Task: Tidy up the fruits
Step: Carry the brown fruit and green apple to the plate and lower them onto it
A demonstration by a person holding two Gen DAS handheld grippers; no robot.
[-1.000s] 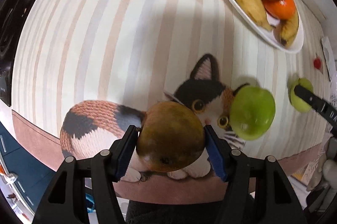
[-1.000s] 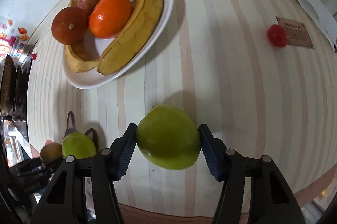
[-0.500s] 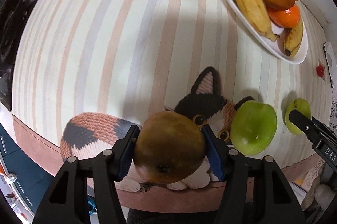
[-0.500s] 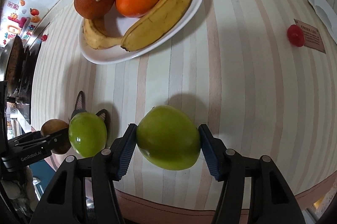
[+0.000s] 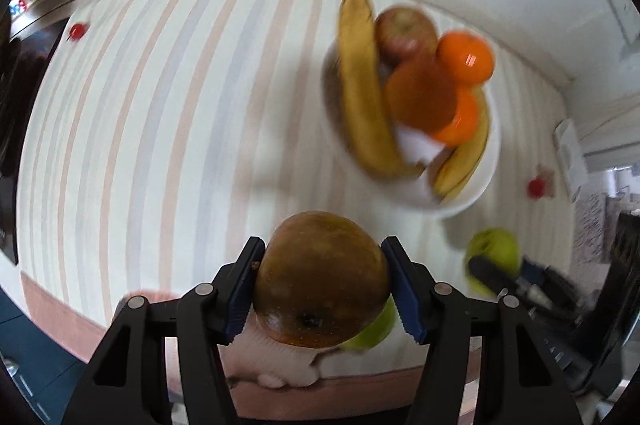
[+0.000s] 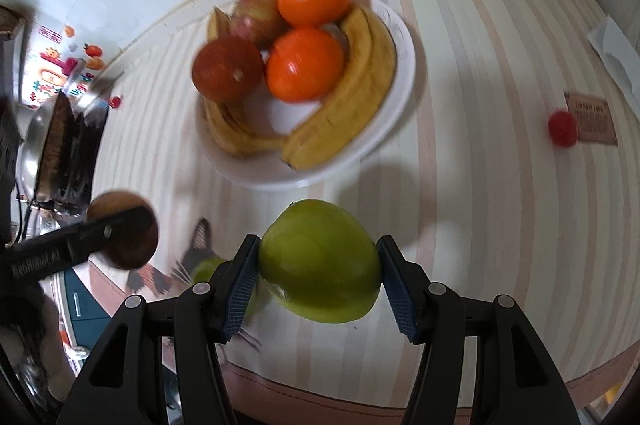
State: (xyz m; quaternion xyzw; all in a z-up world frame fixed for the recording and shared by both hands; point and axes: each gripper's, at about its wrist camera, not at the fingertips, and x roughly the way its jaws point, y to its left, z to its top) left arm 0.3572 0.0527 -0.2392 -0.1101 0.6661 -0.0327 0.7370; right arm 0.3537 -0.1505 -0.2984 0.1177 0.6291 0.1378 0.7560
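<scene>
A white plate sits far on the striped cloth, already crowded: two bananas, two oranges, a reddish apple and a dark red-brown fruit. Little bare plate shows, only a patch in the middle. A small red fruit lies to the right beside a brown card, well apart from the plate. At the far left edge a metal pan stands on a dark stove.

A third green fruit, the loose apple, lies on the cloth near the edge, half hidden behind the left gripper's load (blurred in both views).

The left gripper is clenched on a brown pear, its blue pads pressing both sides, the fruit held in the air nearer than the plate. The right gripper grasps a green apple the same way, pads tight against its flanks, off the cloth, just this side of the plate's near rim.
</scene>
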